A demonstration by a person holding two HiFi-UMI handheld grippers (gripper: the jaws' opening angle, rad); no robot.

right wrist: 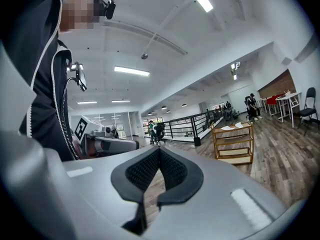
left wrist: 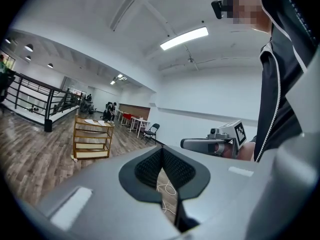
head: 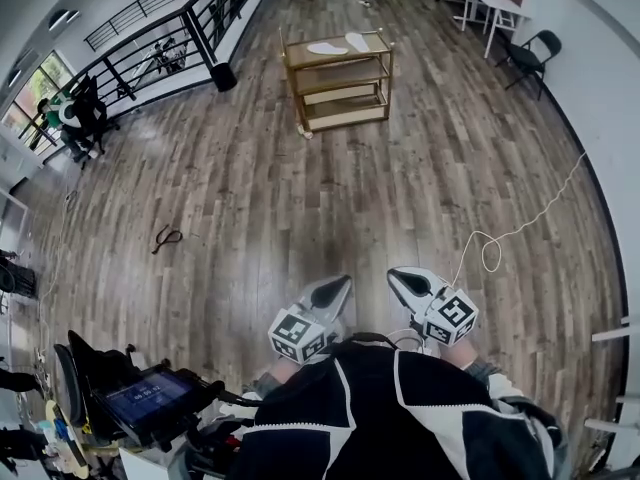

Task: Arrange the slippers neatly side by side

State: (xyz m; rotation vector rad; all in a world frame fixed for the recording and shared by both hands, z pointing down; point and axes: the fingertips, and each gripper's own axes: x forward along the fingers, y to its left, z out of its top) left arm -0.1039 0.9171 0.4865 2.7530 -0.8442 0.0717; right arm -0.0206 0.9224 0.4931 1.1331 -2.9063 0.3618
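Two white slippers laid slightly apart on a wooden shelf at upper centre, left tool and right tool held at lower centre, both pressed together, nothing clamped

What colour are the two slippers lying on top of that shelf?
White; the slippers show best in the head view.

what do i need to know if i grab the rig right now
Left gripper: shut, empty.
Right gripper: shut, empty.
Both are held low in front of the body, pointing ahead.
Slippers: two white ones, and, lie on top of the wooden shelf across the floor, well out of reach. They look angled to each other, not lined up.
Done: nothing on the slippers yet.
Left: walk to the shelf, then set the pair side by side.
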